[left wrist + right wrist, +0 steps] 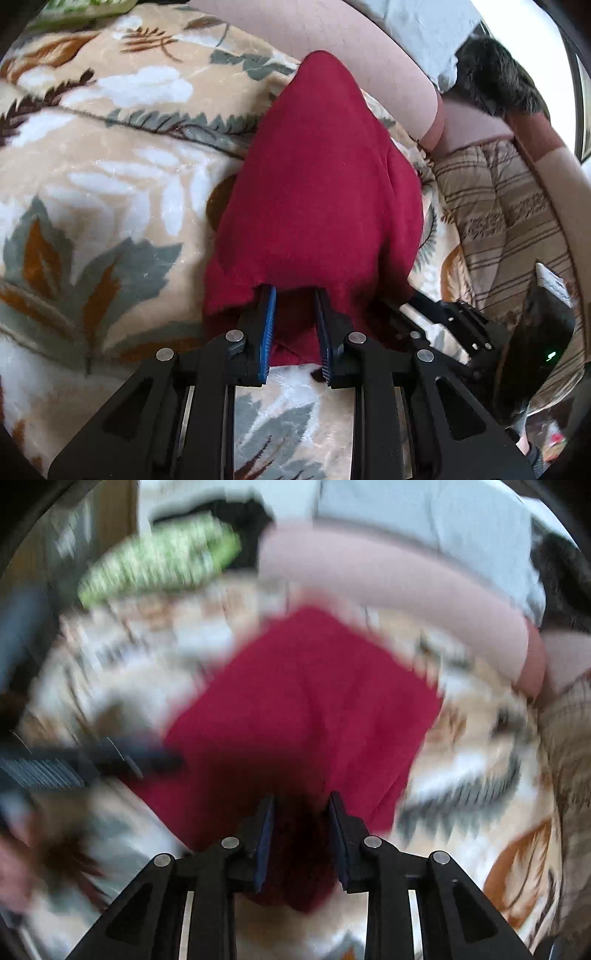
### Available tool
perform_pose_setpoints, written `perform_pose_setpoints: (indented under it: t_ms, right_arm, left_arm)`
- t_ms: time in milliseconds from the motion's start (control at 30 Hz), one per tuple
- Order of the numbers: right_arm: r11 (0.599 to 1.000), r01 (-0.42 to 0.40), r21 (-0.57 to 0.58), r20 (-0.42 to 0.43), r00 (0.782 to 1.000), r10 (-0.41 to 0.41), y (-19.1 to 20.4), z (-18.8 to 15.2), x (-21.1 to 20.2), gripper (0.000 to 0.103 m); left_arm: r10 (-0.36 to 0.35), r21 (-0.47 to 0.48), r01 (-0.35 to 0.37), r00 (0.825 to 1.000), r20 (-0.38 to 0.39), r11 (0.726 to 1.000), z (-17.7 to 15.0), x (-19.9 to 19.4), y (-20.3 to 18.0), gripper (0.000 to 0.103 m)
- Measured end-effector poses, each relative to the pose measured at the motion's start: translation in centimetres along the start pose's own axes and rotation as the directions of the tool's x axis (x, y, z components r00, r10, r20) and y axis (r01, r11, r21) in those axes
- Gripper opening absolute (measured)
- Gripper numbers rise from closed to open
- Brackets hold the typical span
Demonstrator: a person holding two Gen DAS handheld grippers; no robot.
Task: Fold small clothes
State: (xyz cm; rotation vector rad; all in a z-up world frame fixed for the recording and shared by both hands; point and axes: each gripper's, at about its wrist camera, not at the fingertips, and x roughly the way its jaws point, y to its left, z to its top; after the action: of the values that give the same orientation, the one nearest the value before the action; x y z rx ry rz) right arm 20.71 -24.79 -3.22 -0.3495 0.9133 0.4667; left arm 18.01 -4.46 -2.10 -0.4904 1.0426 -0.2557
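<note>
While my left hand-held gripper [293, 295] clamps the red garment [317, 199] and my right hand-held gripper [301, 801] stands parted around it, folding on the floral blanket [92, 206] looks unfinished.

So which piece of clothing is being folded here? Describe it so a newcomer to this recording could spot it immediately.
Start from the floral blanket, cream with grey-green and rust leaves, that covers most of the surface. Lying on it, right in front of both grippers, is the red garment, plain deep crimson with no pattern. It is the only solid-coloured cloth there: the bedding to the right is brown-striped and the pillow behind it is pale pink.
</note>
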Motion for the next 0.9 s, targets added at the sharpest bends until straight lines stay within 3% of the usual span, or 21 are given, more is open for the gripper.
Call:
perform_pose_setpoints:
  t_ms: [67, 167, 233, 333, 400, 500, 567, 633, 667, 700, 800, 900]
  right_arm:
    - [0.996, -0.007, 0.091, 0.036, 0.999, 0.003, -1.2, -0.2, -0.9, 0.044]
    - [0.977, -0.051, 0.208, 0.074, 0.997, 0.036, -3.1, 0.2, -3.2, 0.045]
    - [0.957, -0.004, 0.291, 0.121, 0.992, -0.032, -4.7, 0.5, -5.5, 0.046]
    - [0.915, 0.030, 0.401, 0.153, 0.983, -0.100, -5.8, 0.5, -7.7, 0.046]
    - [0.920, -0.028, 0.392, 0.201, 0.978, -0.056, -4.7, 0.7, -8.5, 0.046]
    - [0.964, -0.150, 0.221, 0.285, 0.955, 0.083, -1.0, 1.6, -8.0, 0.046]
    - [0.974, -0.146, 0.173, 0.277, 0.956, 0.094, 0.1, 2.2, -5.9, 0.046]
    - [0.946, -0.117, 0.303, 0.147, 0.986, 0.075, -2.0, 2.3, -1.1, 0.046]
    - [0.907, -0.137, 0.397, 0.126, 0.988, 0.094, -3.5, 1.7, 1.1, 0.044]
    - [0.897, -0.153, 0.414, 0.185, 0.979, 0.082, -4.3, 1.7, 1.1, 0.043]
    - [0.889, -0.191, 0.416, 0.215, 0.971, 0.108, -4.4, 2.3, -0.3, 0.042]
    - [0.855, -0.267, 0.444, 0.352, 0.930, 0.108, -5.9, 1.2, -4.0, 0.048]
  left_arm:
    - [0.006, 0.014, -0.006, 1.000, -0.006, 1.000, 0.4, -0.2, -0.3, 0.021]
    - [-0.040, -0.047, 0.041, 0.999, 0.004, 0.998, 1.1, -0.9, 0.6, 0.021]
    - [-0.077, -0.111, 0.078, 0.997, 0.017, 0.991, 1.5, -1.4, 1.4, 0.021]
    - [-0.076, -0.127, 0.079, 0.997, 0.027, 0.989, 1.9, -1.6, 1.6, 0.021]
    - [-0.063, -0.110, 0.065, 0.998, 0.017, 0.992, 1.7, -1.1, 1.1, 0.021]
    - [-0.020, -0.059, 0.021, 1.000, 0.024, 0.998, 1.0, -0.8, 0.0, 0.021]
    - [-0.007, -0.043, 0.008, 1.000, 0.028, 0.999, 0.5, -0.8, -0.1, 0.021]
    - [-0.035, -0.050, 0.035, 0.999, 0.002, 0.998, 0.4, -0.3, 0.0, 0.021]
    - [-0.043, -0.053, 0.043, 0.999, 0.001, 0.998, 0.4, -0.3, 0.0, 0.021]
    - [-0.041, -0.044, 0.041, 0.999, 0.006, 0.998, 0.6, -0.4, -0.1, 0.021]
    - [-0.054, -0.040, 0.056, 0.998, 0.045, 0.998, 1.6, -1.6, -0.2, 0.021]
    - [-0.083, -0.063, 0.090, 0.992, 0.100, 0.994, 3.1, -2.9, 0.4, 0.025]
